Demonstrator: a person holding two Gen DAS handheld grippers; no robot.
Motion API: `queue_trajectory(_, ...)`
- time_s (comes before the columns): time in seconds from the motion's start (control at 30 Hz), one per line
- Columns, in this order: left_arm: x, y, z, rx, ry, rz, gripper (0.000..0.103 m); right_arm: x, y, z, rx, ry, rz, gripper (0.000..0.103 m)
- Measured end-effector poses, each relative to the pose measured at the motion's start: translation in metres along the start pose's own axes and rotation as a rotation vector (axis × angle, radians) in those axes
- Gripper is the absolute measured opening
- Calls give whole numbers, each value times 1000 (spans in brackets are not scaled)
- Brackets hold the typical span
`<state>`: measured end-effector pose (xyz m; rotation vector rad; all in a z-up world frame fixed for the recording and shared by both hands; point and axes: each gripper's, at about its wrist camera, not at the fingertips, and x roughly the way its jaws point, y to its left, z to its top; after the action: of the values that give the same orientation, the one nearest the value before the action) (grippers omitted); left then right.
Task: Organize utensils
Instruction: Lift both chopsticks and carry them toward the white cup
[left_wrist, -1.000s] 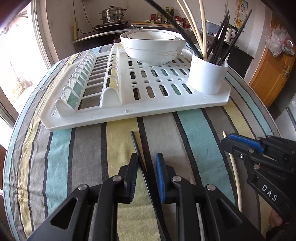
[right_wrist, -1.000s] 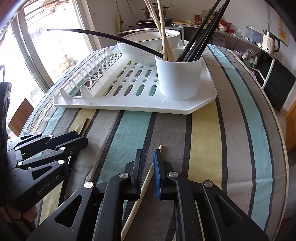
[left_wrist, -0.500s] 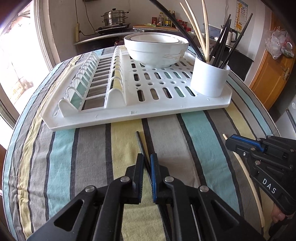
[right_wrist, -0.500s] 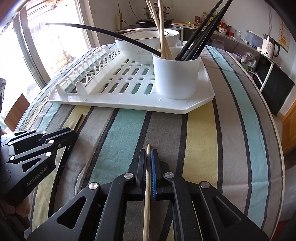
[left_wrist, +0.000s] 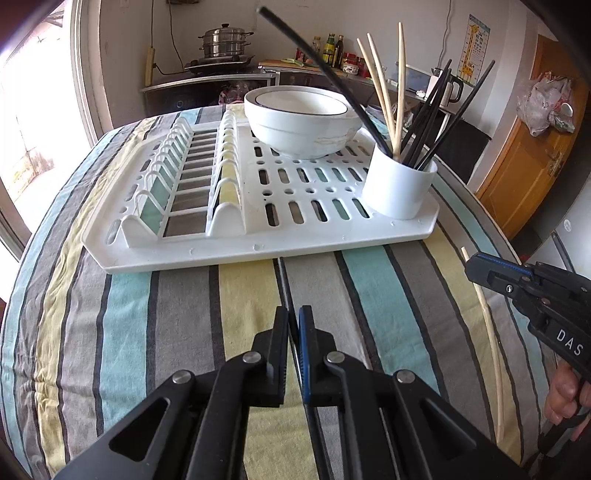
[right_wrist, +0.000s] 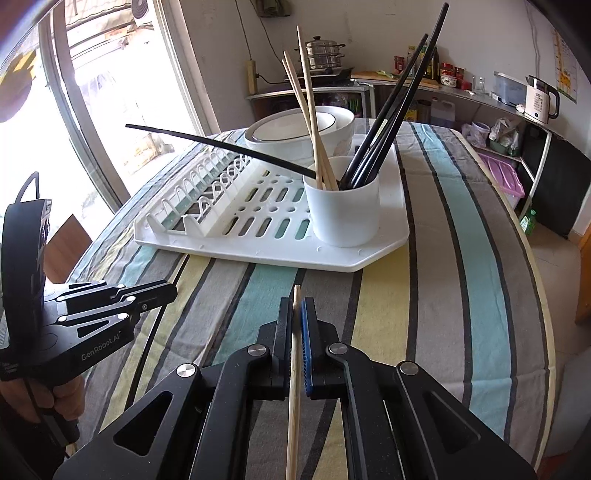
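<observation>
**Two chopsticks pinched, and a crowded cup ahead**

Both grippers have their jaws clamped on a chopstick. The left gripper pinches a black chopstick whose tip pokes out ahead of the jaws toward the white drying rack. The right gripper is closed on a pale wooden chopstick, which runs straight back between the jaws and only just clears their tips in front.

The white cup sits on the rack well ahead of both sets of jaws, and it is where I would expect trouble. It already bristles with dark and wooden sticks splayed outward, one long black one leaning far out to the side. A chopstick brought in at a careless angle could knock those leaning sticks or tip the cup. Each stick is also held in a thin pinch, so it may swivel between the pads once lifted, or slide out lengthwise. With both grippers near each other, the two could also collide on the way.

I cannot see the rear ends of either held chopstick; they vanish beneath the gripper bodies. Whether the sticks are off the striped tablecloth or resting on it is hard to judge. The cup's inside is hidden.
</observation>
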<state>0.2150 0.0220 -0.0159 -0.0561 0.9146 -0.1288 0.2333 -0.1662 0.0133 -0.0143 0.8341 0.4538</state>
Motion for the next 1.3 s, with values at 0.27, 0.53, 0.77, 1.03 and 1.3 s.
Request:
queue_trajectory(0.27,-52,-5,10,13,-114,-35,5,-50,5,12,-6,-133,15,4)
queue_trajectory(0.53,-103,-18,14,53,-230,-59,5,-83,3,8,-7,-211,18,4)
queue_trajectory(0.77,-130,-27,7,80,-288,-77,5,-96,5,-1,-10,-235,17,4)
queue_trajectory(1.03,-146,-30,1,91,-320,-85,5,-114,6,-4,-14,-273,9,4)
queue_trajectory(1.3,-145,-37,23,97,-339,-109,5,-127,2,12,-12,-329,-2,4)
